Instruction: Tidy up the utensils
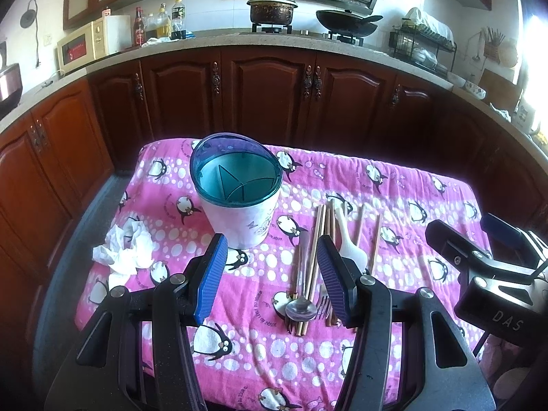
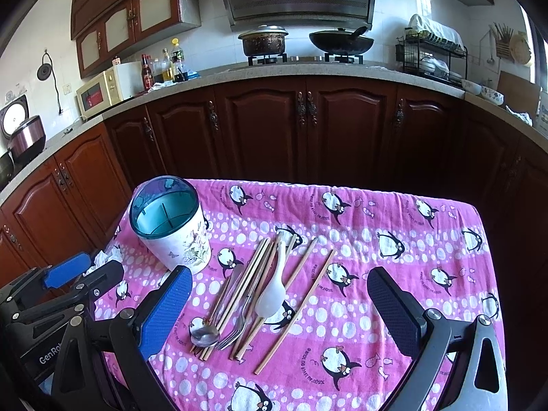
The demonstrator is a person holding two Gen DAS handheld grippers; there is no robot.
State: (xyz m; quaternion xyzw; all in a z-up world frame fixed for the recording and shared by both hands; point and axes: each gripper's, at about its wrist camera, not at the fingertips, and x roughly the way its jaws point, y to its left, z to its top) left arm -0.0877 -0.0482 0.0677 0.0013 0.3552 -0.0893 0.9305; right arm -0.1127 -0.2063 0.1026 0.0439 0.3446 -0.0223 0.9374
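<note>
Utensil holder [image 2: 169, 226] near tabletop's left edge, compartments unfilled; one metal spoon [image 2: 204, 337], one fork [image 2: 230, 339], one white spoon [image 2: 272, 296]; both tongs [image 1: 272, 281] [image 2: 279, 311] released.

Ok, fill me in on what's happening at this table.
A person holds two grippers over a pink penguin cloth, sorting utensils. Both the left gripper and the right gripper are open and hold nothing. The utensil holder stands upright and looks empty. Chopsticks, a white spoon, a metal spoon and a fork lie loose on the cloth beside it. Crumpled tissue lies to the holder's left.
</note>
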